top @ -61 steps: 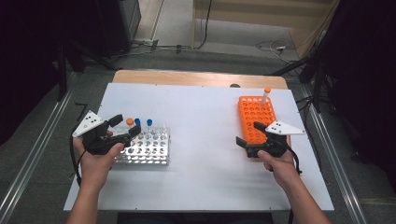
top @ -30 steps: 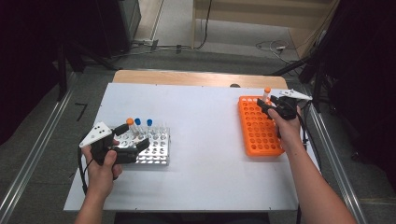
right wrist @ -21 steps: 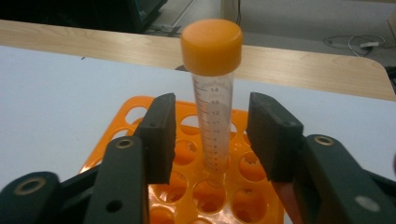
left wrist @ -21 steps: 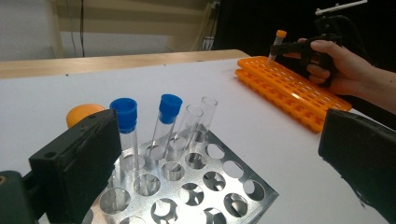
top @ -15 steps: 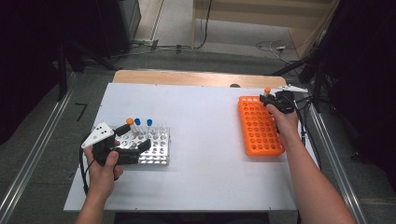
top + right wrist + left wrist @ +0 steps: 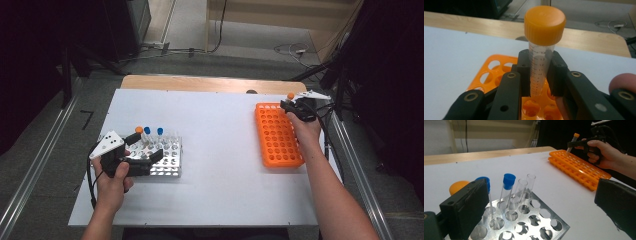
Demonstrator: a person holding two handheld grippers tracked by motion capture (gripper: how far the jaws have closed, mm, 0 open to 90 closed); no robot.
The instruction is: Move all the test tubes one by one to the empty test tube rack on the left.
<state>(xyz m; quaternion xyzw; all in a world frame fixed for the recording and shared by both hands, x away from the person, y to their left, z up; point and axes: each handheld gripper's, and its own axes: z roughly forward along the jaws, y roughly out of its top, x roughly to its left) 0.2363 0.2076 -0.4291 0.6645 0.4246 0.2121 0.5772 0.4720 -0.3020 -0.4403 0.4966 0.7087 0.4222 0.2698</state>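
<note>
Pick step: right gripper [image 6: 540, 75] has just closed onto the orange-capped clear plastic tube [image 6: 543, 47], upright in the orange plastic rack [image 6: 276, 136] at frame upper right; next lift straight up; left gripper [image 6: 142, 148] wide open over the metal rack [image 6: 167, 159].

White worktop [image 6: 220, 135] fills mid frame; a metal rack [image 6: 162, 157] lies on it at lower left, an orange rack [image 6: 277, 135] at upper right
</note>
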